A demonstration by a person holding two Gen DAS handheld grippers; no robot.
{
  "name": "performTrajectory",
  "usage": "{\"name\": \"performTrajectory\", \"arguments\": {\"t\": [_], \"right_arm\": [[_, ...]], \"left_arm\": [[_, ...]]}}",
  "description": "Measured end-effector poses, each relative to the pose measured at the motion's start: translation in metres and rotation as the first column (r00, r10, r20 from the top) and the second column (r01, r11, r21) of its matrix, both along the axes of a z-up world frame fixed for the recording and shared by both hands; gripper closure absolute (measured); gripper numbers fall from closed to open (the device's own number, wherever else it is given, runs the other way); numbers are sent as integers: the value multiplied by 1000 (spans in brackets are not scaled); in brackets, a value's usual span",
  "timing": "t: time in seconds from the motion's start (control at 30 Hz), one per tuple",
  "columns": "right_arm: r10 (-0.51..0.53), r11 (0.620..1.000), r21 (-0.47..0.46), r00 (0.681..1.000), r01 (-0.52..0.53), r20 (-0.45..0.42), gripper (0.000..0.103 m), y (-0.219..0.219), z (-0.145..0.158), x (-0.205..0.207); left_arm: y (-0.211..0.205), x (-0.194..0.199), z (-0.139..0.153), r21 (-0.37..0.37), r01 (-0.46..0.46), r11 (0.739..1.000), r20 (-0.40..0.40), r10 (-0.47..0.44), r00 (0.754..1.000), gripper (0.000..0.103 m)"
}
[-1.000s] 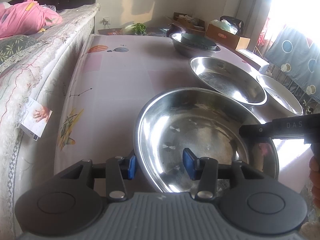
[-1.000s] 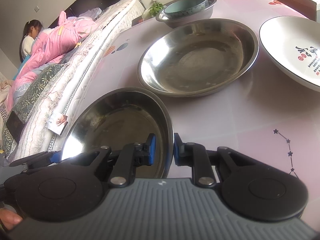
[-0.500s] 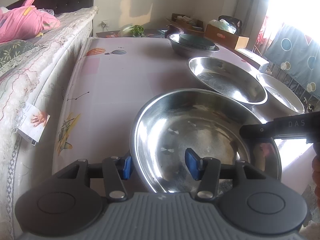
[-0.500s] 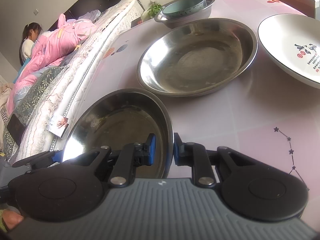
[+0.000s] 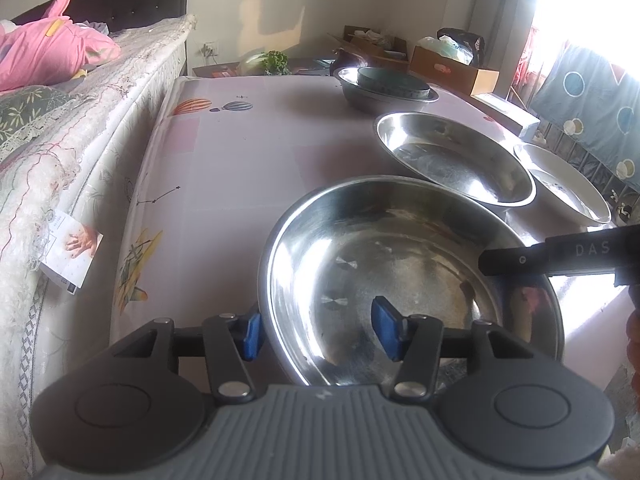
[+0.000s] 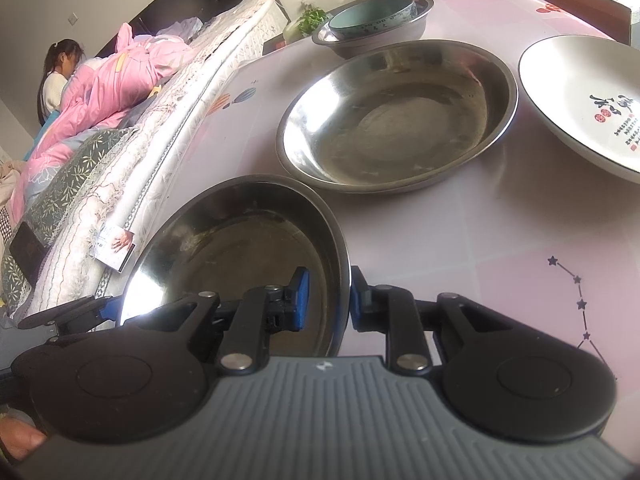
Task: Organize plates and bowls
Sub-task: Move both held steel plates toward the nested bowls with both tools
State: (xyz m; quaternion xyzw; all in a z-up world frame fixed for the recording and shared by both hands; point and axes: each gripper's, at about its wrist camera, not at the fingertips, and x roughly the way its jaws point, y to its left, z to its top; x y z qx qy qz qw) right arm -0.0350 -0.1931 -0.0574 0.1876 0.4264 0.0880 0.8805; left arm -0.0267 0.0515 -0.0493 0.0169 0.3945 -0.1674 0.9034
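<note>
A wide steel bowl [image 5: 400, 260] [image 6: 240, 248] rests at the near end of the pink table [image 5: 240, 160]. My left gripper [image 5: 319, 336] straddles its near-left rim, one blue pad outside and one well inside, neither pressing, so it is open. My right gripper [image 6: 328, 300] pinches the bowl's right rim between its pads; the jaws are easing open slightly. The right gripper's black finger [image 5: 540, 256] shows over the bowl's right edge. Behind stand a second steel bowl [image 5: 452, 156] [image 6: 400, 120] and a white plate [image 6: 580, 100].
At the far end a teal bowl [image 6: 372, 16] sits inside a third steel bowl [image 5: 384, 100]. A bed [image 5: 60, 140] runs along the table's left side, with a person [image 6: 60, 80] on it. Cardboard boxes [image 5: 452, 68] stand beyond the table.
The left gripper's pads have spread apart and come off the bowl's rim. The right gripper stays on the right rim. The bowl has not moved.
</note>
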Motion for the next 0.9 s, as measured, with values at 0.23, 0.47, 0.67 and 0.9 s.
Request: {"name": "performTrajectory", "arguments": {"t": [0.23,0.47,0.67,0.9], "right_arm": [[2,1000,-5,1000,-2,1,82,1,1,-1],[3,1000,-7,1000,-3,3,82,3,2,-1],[3,1000,-7,1000,-3,3,82,3,2,-1],[3,1000,-7,1000,-3,3,82,3,1,-1]], "left_arm": [[1,-2,1,3,0,1000,4,0,1000,48],[1,-3,2,3,-1,1000,4,1,1000,48],[4,-6,3,-2,-5,1000,8,5,1000,48],[5,-8,5,-6,-6,1000,11,6,1000,48]]}}
